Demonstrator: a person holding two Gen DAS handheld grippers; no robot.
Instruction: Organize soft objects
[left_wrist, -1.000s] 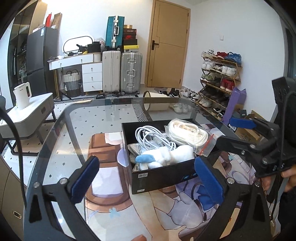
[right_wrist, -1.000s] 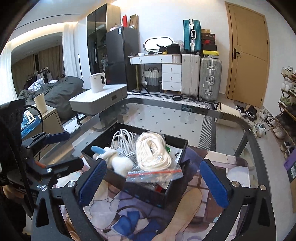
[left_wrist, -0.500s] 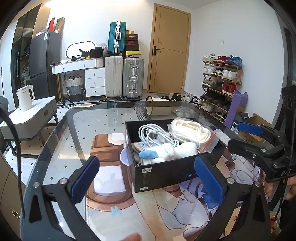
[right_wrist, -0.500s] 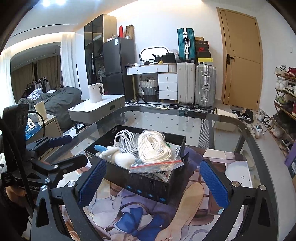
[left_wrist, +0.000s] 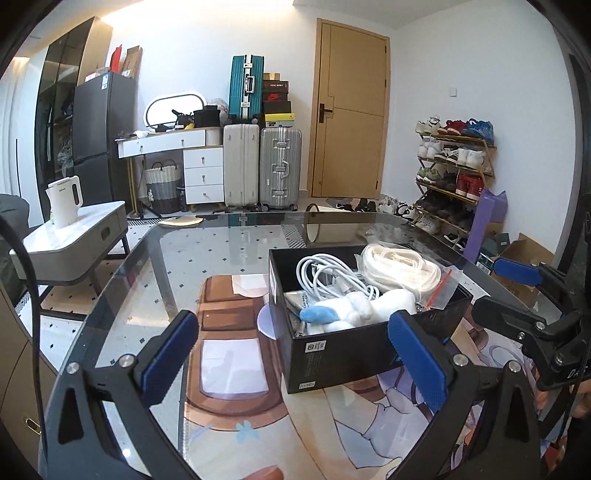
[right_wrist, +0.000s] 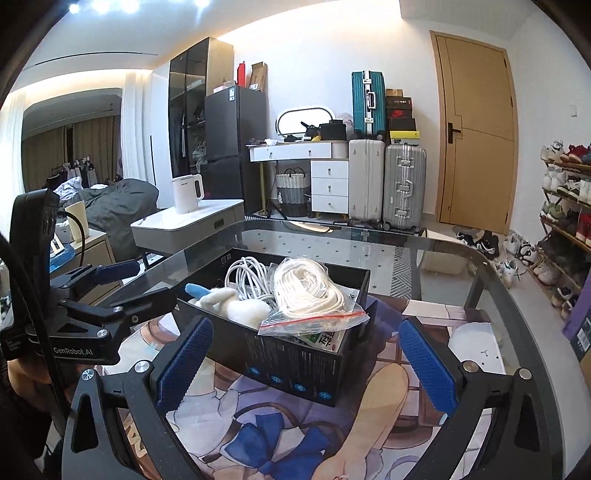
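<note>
Hovering low over the near edge of the glass desk (left_wrist: 155, 258), the left tool (left_wrist: 291, 356) and right tool (right_wrist: 304, 362) both gape wide, released and empty. Just beyond them a black box (right_wrist: 295, 365) sits mid-desk on a printed mat (right_wrist: 258, 435), holding a white-and-blue plush toy (left_wrist: 354, 308), a coiled white cable (left_wrist: 325, 273) and a bagged white rope (right_wrist: 310, 291).

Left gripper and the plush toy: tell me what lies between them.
In the left wrist view, the black box's near wall stands between the open left gripper and the white plush toy, which lies inside the box.
</note>
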